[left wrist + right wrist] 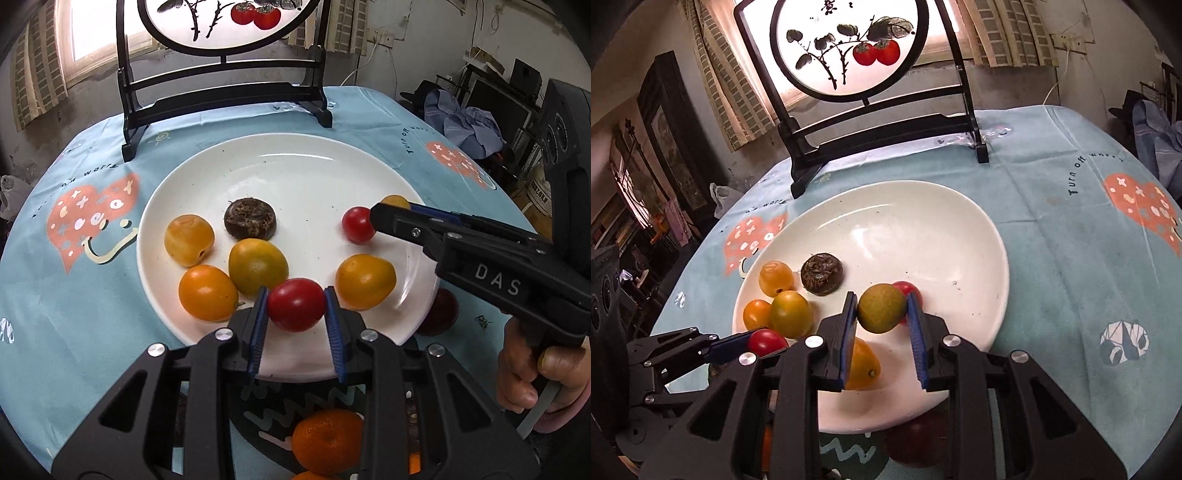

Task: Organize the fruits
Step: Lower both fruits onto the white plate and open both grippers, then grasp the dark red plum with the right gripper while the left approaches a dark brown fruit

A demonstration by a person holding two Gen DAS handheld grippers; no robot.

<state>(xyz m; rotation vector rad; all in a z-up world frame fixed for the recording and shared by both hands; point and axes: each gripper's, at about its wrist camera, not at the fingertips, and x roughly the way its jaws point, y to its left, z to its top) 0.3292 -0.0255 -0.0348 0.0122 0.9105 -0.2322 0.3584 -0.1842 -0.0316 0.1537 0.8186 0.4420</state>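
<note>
In the left wrist view my left gripper (pixel 296 293) is shut on a red cherry tomato (pixel 295 312), held over the near rim of the white plate (pixel 295 173). My right gripper (pixel 881 297) is shut on a yellow-green fruit (pixel 881 310) above the plate (pixel 916 229). From the left it shows as a black arm, the right gripper (pixel 384 212), with the fruit (pixel 397 201) at its tip. A second red tomato (pixel 357 225) lies on the plate just beside that tip. Several orange-yellow fruits (pixel 255 266) and a dark brown round piece (pixel 250 221) sit on the plate's left half.
A black-framed painted screen (pixel 221 92) stands behind the plate on the blue patterned cloth (pixel 74 277). A dark red fruit (pixel 443 310) lies against the plate's right rim and a mandarin (pixel 327 441) under my left gripper. A person's hand (pixel 535 373) holds the right handle.
</note>
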